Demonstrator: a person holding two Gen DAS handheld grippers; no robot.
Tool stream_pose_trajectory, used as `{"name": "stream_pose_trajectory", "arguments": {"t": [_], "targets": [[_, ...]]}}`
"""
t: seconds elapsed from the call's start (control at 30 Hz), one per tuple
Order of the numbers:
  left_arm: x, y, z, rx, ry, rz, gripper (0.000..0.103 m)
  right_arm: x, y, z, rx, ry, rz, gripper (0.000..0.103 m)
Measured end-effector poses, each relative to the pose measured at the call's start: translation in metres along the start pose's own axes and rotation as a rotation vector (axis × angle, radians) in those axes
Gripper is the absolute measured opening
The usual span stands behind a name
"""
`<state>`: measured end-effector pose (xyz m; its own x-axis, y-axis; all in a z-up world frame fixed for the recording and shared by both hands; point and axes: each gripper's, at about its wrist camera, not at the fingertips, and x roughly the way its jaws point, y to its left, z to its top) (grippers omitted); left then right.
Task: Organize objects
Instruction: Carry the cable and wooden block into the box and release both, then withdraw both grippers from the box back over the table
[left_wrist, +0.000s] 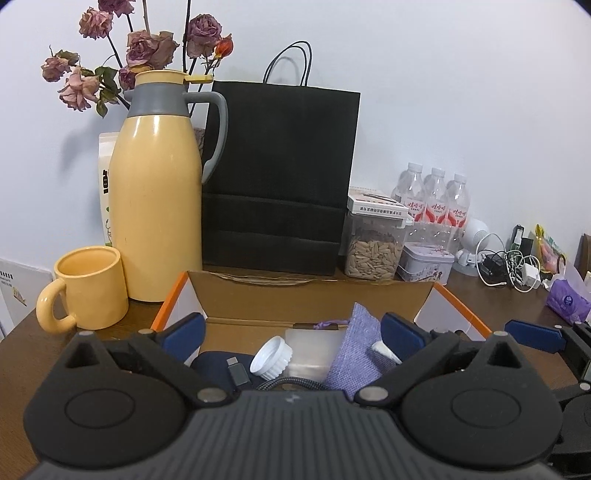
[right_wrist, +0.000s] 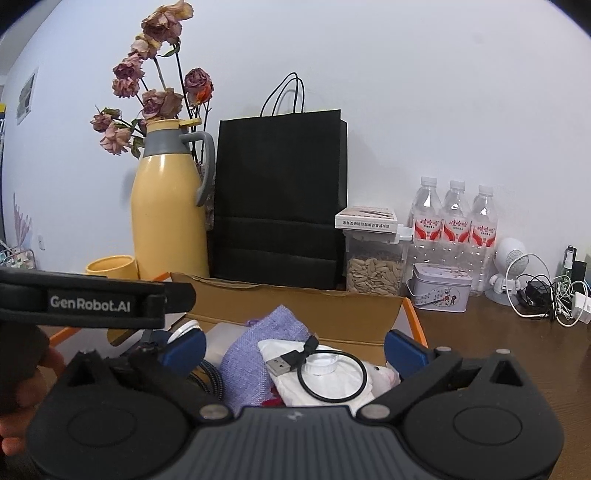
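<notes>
An open cardboard box (left_wrist: 314, 293) with orange edges sits on the wooden table, seen in both wrist views. In it lie a white ribbed cap (left_wrist: 271, 358), a purple knitted cloth (left_wrist: 354, 354), a clear plastic pouch (left_wrist: 314, 350) and a dark braided cable (left_wrist: 240, 376). The right wrist view shows the same box (right_wrist: 295, 306) with the purple cloth (right_wrist: 255, 365), a black USB cable (right_wrist: 291, 360) and a clear lid (right_wrist: 325, 363) on white tissue. My left gripper (left_wrist: 293, 334) hangs open above the box, nothing between its blue pads. My right gripper (right_wrist: 295, 349) is open too, and holds nothing.
Behind the box stand a yellow thermos (left_wrist: 157, 192), a yellow mug (left_wrist: 86, 290), a black paper bag (left_wrist: 277, 177), a seed container (left_wrist: 373, 247), a tin (left_wrist: 424, 264) and three water bottles (left_wrist: 437, 203). Tangled chargers (left_wrist: 509, 267) lie at right. A hand (right_wrist: 18, 402) grips the other tool at left.
</notes>
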<state>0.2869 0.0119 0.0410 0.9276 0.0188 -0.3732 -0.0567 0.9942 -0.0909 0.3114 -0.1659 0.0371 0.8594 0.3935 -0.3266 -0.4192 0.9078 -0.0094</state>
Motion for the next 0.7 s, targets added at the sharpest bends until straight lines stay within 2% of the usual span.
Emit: {"name": "stream_pose_trajectory", "arguments": {"t": [0.3, 0.7], "targets": [[-0.032, -0.004, 0.005, 0.024, -0.065, 0.006, 0.103, -0.018, 0.006, 0.005, -0.015, -0.005, 0.021, 0.103], [-0.094, -0.006, 0.0, 0.024, -0.085, 0.0, 0.103, -0.071, 0.008, -0.003, -0.016, -0.011, 0.009, 0.103]]}}
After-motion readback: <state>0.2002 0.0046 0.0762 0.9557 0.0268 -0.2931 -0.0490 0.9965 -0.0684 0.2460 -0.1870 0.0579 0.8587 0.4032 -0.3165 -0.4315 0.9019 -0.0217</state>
